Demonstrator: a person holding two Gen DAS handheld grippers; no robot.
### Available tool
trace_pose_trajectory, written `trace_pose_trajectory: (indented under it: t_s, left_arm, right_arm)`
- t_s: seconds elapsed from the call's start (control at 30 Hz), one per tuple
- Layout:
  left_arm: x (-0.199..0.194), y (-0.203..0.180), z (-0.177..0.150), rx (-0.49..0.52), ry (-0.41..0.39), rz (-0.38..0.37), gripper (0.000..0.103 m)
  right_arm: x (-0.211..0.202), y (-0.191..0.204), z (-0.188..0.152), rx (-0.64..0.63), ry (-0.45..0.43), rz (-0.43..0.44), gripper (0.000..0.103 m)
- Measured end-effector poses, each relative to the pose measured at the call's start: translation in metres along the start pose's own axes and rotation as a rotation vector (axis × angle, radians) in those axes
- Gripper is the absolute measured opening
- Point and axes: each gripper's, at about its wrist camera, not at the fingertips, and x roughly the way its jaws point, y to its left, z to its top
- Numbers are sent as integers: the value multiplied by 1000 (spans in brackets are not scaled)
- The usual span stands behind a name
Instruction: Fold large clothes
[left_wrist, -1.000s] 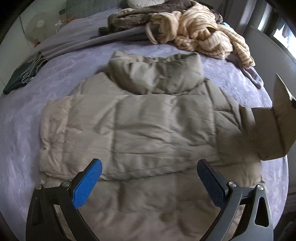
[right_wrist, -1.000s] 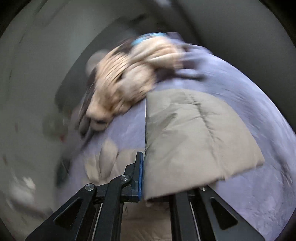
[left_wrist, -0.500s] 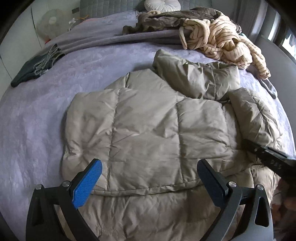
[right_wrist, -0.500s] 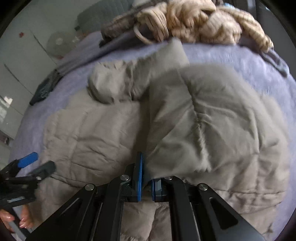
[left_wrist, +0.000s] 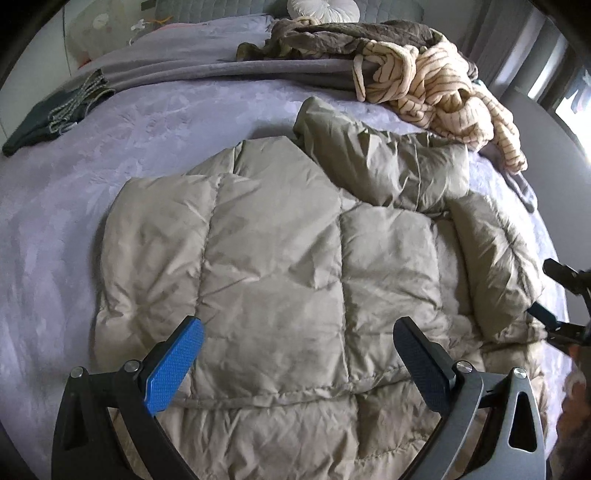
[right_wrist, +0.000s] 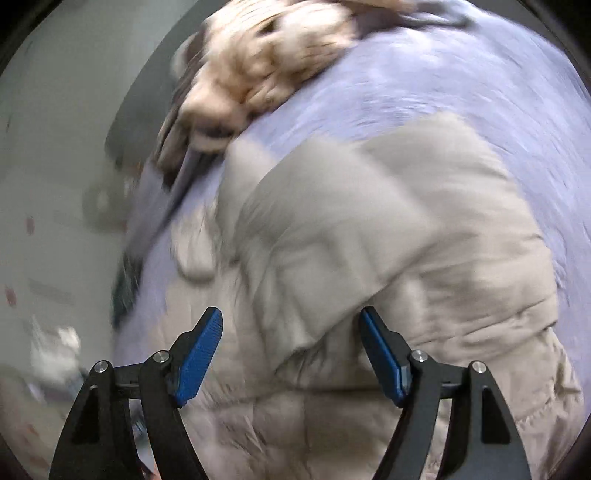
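Observation:
A beige puffer jacket (left_wrist: 280, 258) lies flat on the lilac bed (left_wrist: 155, 122), hood toward the far side. Its right sleeve (left_wrist: 495, 258) is folded in over the body. My left gripper (left_wrist: 295, 354) hovers open over the jacket's lower part with nothing between its fingers. My right gripper (right_wrist: 291, 350) is over the folded sleeve (right_wrist: 369, 229), its jaws opening, the cloth lying loose below them. The right gripper's black fingers (left_wrist: 561, 273) also show at the right edge of the left wrist view. The right wrist view is blurred.
A striped cream garment (left_wrist: 443, 96) and a dark brown one (left_wrist: 351, 37) are heaped at the bed's far right. A dark folded cloth (left_wrist: 51, 114) lies at the far left. A round white pillow (left_wrist: 321, 7) sits at the head. A window is on the right.
The right gripper carried the sleeve in over the jacket's body, set it down and let go, its jaws now apart. The left gripper shifted along the jacket and stayed open.

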Motion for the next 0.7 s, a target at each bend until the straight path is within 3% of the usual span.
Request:
trace_pose_trajectory:
  t_s: [0.03, 0.1, 0.17, 0.2, 0.33, 0.47, 0.57, 0.6, 0.63, 0.67, 0.7]
  left_arm:
    - [0, 2, 1, -8, -1, -12, 103]
    - [-2, 7, 2, -28, -8, -35, 103]
    - [-5, 14, 3, -49, -18, -54, 103]
    - [-6, 18, 3, -63, -22, -64, 103]
    - [-11, 39, 5, -137, -31, -176, 103]
    - [-16, 56, 11, -220, -48, -297, 103]
    - [-16, 63, 17, -257, -49, -373, 103]
    - [-15, 63, 19, -264, -44, -398, 103]
    - [-14, 62, 19, -267, -38, -414, 103]
    - [-12, 61, 20, -269, -29, -428, 103]
    - [-10, 58, 20, -269, -19, -440, 103]
  right_arm:
    - [-2, -13, 7, 79, -15, 27, 79]
    - [-3, -28, 17, 194, -42, 77, 66]
    - [0, -31, 25, 233, -54, 86, 10]
    - [2, -22, 29, 199, -60, 69, 10]
    - [6, 55, 24, -152, -40, 37, 10]
    - [35, 136, -29, -564, 43, -31, 10]
    - [61, 155, -73, -709, 133, -80, 12]
    - [70, 155, -84, -733, 172, -95, 15]
    - [78, 154, -91, -740, 211, -102, 28]
    - [83, 150, -98, -736, 253, -102, 47]
    - [85, 144, -103, -722, 287, -102, 56]
